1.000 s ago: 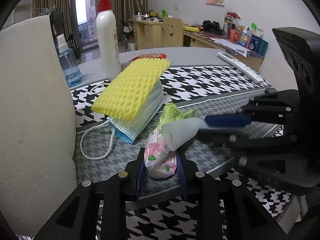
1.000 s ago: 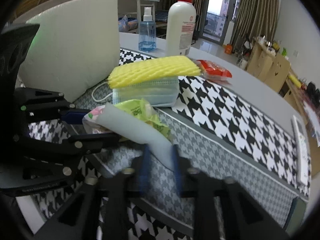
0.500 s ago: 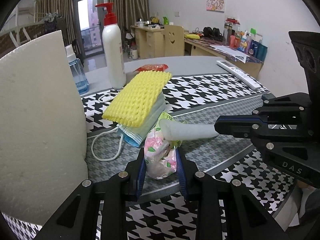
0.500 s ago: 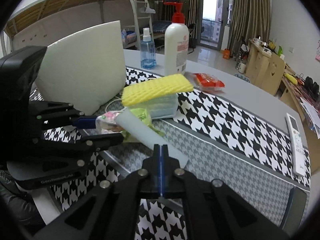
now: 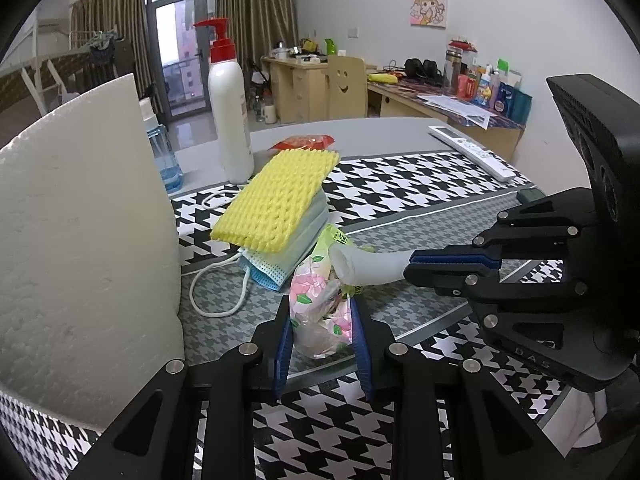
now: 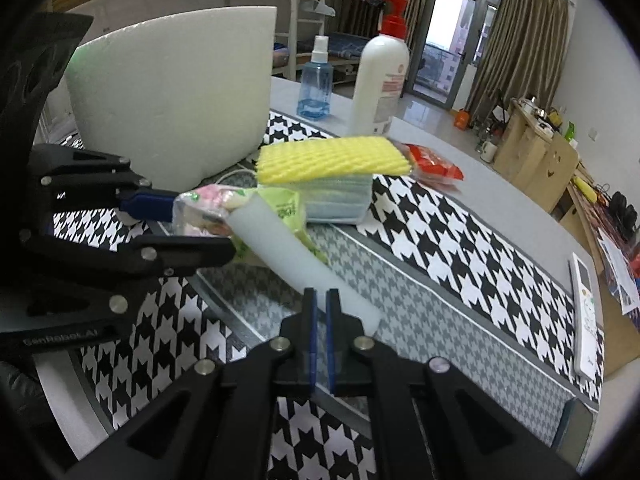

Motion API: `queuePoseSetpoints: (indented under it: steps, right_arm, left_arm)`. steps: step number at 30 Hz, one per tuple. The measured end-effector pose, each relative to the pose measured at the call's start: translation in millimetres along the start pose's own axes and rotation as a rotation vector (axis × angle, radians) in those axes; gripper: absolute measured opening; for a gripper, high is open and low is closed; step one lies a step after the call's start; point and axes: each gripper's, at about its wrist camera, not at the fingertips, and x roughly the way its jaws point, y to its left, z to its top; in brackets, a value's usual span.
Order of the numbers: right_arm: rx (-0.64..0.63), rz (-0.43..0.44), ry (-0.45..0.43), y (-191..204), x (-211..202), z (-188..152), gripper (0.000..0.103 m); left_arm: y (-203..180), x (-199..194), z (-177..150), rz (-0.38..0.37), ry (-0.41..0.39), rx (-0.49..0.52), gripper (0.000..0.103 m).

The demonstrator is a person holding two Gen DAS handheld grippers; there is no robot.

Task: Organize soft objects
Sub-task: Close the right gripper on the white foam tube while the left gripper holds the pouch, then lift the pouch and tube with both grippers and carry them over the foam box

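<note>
left hand-held gripper is pinching a floral tissue pack, blue pads pressed into both sides of it. the right hand-held gripper has its fingers squeezed nearly together on the end of a white foam tube, which sticks out ahead of it toward the left one. from the left wrist view the tube's open end sits just above the floral pack, looks like it's touching or nearly so, can't say for sure.

right behind the floral pack, further out from the left hand-held gripper, there's a green tissue pack, and past that a yellow foam net lying on top of a stack of blue face masks, ear loops trailing off to the left side. a big white foam block stands upright well off to the left of the left hand-held gripper. further back on the worktop: white pump bottle, blue spray bottle, a red packet, and a remote far out to the right. houndstooth cloth under everything.
</note>
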Motion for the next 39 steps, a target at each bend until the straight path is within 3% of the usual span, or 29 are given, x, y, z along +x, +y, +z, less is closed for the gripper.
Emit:
queuePoseSetpoints:
  steps: [1,3,4,16,18,19,21,23,39]
  right_arm:
    - [0.004,0.003,-0.007,-0.6,-1.1,-0.1,0.022]
    - [0.008,0.001,-0.023,-0.7,-3.5,0.1,0.054]
    - [0.004,-0.004,-0.042,-0.3,-6.8,0.2,0.059]
    - [-0.031,-0.021,-0.002,6.3,12.7,2.8,0.060]
    - [-0.031,-0.018,0.006,6.0,16.6,2.2,0.053]
    - [-0.029,-0.018,0.018,5.9,19.6,1.6,0.046]
    - [-0.006,-0.021,0.046,2.0,24.4,0.9,0.020]
    - [0.018,-0.019,0.045,-2.2,22.9,0.6,0.010]
    - [0.160,-0.049,-0.091,-13.0,-41.4,4.9,0.009]
  left_arm:
    - [0.2,-0.9,-0.7,0.001,-0.001,-0.002,0.029]
    - [0.6,-2.4,-1.8,0.002,-0.002,-0.002,0.029]
    - [0.9,-2.6,-2.3,0.004,-0.001,-0.002,0.029]
    - [2.1,-7.7,-1.8,0.002,-0.009,-0.004,0.029]
    - [2.7,-8.5,-2.0,-0.002,-0.010,-0.004,0.029]
    - [2.9,-9.5,-2.3,-0.005,-0.011,-0.004,0.029]
    - [3.5,-11.9,-2.8,-0.004,-0.016,-0.002,0.029]
    - [3.8,-13.8,-2.6,-0.003,-0.019,-0.003,0.029]
    - [-2.3,-48.1,6.8,0.029,-0.098,0.033,0.029]
